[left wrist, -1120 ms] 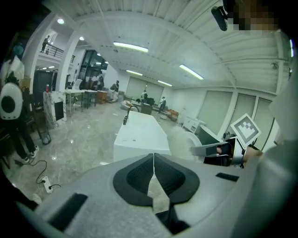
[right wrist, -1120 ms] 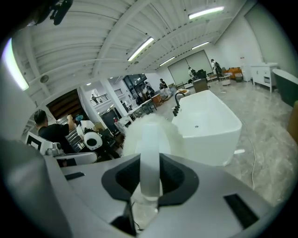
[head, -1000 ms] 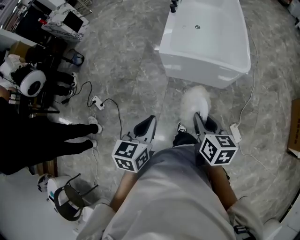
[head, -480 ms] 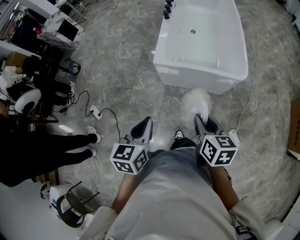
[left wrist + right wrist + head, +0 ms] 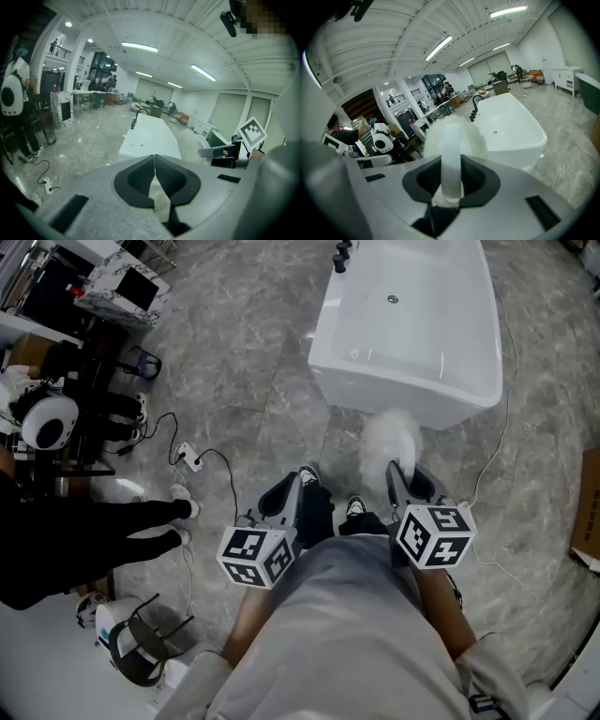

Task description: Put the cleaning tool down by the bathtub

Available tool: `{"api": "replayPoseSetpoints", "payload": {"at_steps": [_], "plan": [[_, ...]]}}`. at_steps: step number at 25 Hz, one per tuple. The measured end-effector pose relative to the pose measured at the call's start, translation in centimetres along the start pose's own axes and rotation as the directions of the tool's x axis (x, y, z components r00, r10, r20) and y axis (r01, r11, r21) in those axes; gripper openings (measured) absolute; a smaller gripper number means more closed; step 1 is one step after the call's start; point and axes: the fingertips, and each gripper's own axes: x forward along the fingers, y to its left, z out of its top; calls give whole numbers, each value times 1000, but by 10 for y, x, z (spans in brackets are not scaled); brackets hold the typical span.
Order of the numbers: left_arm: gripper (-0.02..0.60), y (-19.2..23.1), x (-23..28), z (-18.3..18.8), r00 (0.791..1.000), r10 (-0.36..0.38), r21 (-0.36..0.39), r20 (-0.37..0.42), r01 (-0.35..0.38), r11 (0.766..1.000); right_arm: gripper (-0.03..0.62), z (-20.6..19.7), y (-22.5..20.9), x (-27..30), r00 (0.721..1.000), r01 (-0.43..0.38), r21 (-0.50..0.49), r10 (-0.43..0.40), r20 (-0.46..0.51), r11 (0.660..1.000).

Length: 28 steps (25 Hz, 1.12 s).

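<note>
The right gripper (image 5: 401,482) clamps its fingers (image 5: 480,179) on the white handle of a fluffy duster (image 5: 388,437), held above the grey marble floor (image 5: 234,381) near the white bathtub (image 5: 370,381), while the left gripper (image 5: 289,498) keeps its fingers (image 5: 136,180) pressed together, empty.

The bathtub (image 5: 412,329) is showing a smooth, glossy white shell. The floor (image 5: 234,381) is gleaming like polished grey marble and reflecting lights. The cleaning tool (image 5: 390,439) is presenting a fluffy white head on a smooth pale plastic handle. The right gripper (image 5: 451,177) is appearing matt grey, with black jaws.
</note>
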Motion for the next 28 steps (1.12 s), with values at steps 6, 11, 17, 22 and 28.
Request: {"api": "replayPoseSetpoints", "payload": {"at_steps": [6, 11, 17, 22, 28], "plan": [[9, 15, 22, 17, 1000, -8, 10, 3, 8, 1000, 74, 16, 6, 24, 1000, -5, -25, 5, 3, 1000], [9, 27, 50, 45, 999, -50, 28, 15, 49, 998, 74, 38, 12, 50, 1000, 5, -55, -5, 3, 998], [9, 55, 86, 79, 995, -104, 41, 7, 104, 994, 74, 74, 22, 93, 1000, 29, -60, -29, 10, 998], [9, 86, 115, 107, 991, -133, 52, -2, 133, 990, 74, 94, 29, 134, 999, 51, -47, -52, -3, 998], [9, 114, 152, 134, 980, -192, 77, -53, 196, 978, 74, 113, 32, 177, 995, 98, -10, -98, -29, 995]]}}
